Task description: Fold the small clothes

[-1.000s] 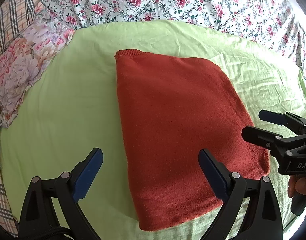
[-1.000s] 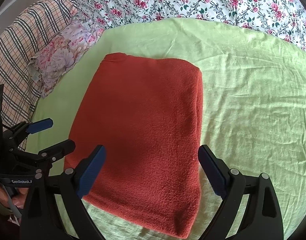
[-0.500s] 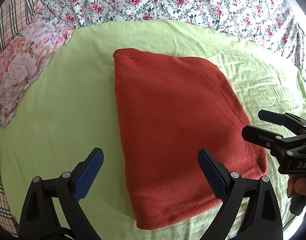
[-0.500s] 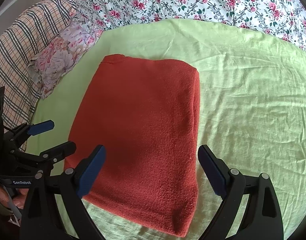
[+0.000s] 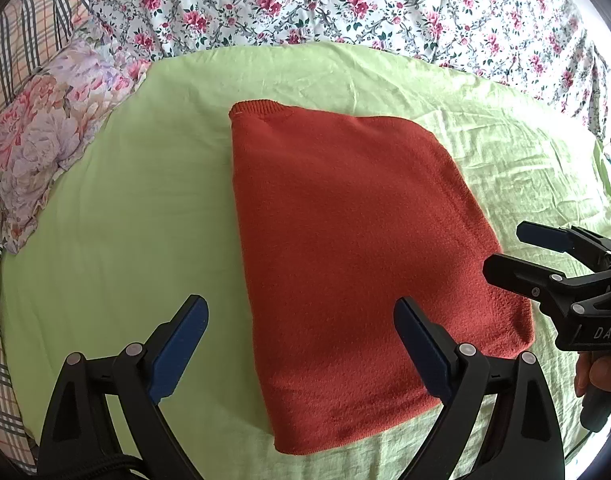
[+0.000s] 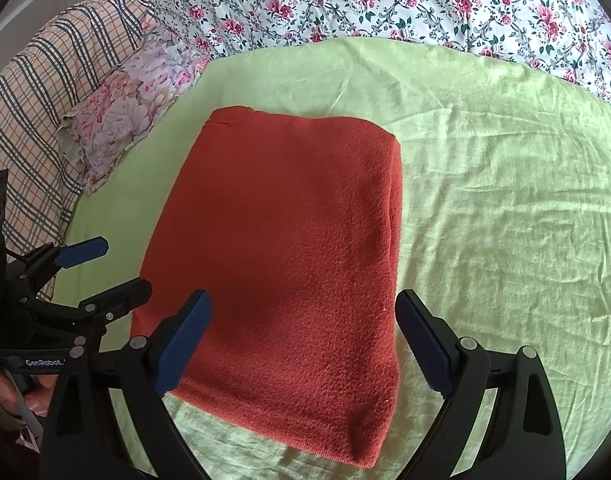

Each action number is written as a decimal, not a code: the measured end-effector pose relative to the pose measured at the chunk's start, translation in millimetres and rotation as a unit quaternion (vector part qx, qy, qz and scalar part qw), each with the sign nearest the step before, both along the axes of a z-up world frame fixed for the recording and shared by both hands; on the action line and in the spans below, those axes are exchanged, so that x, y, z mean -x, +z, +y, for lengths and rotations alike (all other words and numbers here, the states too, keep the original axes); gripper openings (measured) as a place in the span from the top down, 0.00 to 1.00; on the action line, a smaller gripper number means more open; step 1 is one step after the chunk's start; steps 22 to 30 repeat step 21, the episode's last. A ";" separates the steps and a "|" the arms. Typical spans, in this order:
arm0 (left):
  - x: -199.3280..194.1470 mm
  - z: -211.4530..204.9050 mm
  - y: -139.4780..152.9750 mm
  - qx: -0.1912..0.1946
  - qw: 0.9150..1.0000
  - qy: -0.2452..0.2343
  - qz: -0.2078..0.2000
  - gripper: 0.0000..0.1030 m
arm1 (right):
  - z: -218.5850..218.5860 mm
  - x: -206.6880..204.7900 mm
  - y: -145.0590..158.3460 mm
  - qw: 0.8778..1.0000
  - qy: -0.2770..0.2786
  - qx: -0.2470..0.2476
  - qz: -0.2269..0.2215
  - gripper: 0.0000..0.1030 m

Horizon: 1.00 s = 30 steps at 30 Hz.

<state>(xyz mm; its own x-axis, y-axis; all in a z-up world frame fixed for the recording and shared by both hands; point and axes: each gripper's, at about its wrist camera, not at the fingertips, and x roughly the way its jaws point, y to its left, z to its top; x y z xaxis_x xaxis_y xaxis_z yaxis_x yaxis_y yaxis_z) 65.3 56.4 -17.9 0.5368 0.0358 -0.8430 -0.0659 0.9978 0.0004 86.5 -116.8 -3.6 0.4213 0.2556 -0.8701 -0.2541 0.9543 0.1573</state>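
You are holding both grippers over the near edge of the sweater (image 5: 345,248), which is lying folded into a neat rectangle on the green sheet (image 5: 117,216), well short of the floral pillow (image 5: 45,136). Your left gripper (image 5: 301,344) is gaping wide and empty, straddling the sweater's left edge; your right gripper (image 6: 305,340) is gaping just as wide over the right half. Neither is touching the knit. That spread, I judge, is readying you to pinch the near corners for one more fold, or you are simply checking the finished shape.
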 end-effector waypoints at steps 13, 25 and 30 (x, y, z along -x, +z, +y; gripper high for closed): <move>1.5 -2.1 1.3 -0.007 1.000 -0.003 -0.006 0.08 | -3.1 0.6 -0.7 1.000 -0.006 0.001 0.001 0.10; 1.8 0.8 1.6 -0.005 1.000 -0.002 -0.008 0.08 | -4.3 -1.3 -3.1 1.000 -0.006 0.001 0.005 0.10; 1.8 0.8 1.6 -0.005 1.000 -0.002 -0.008 0.08 | -4.3 -1.3 -3.1 1.000 -0.006 0.001 0.005 0.10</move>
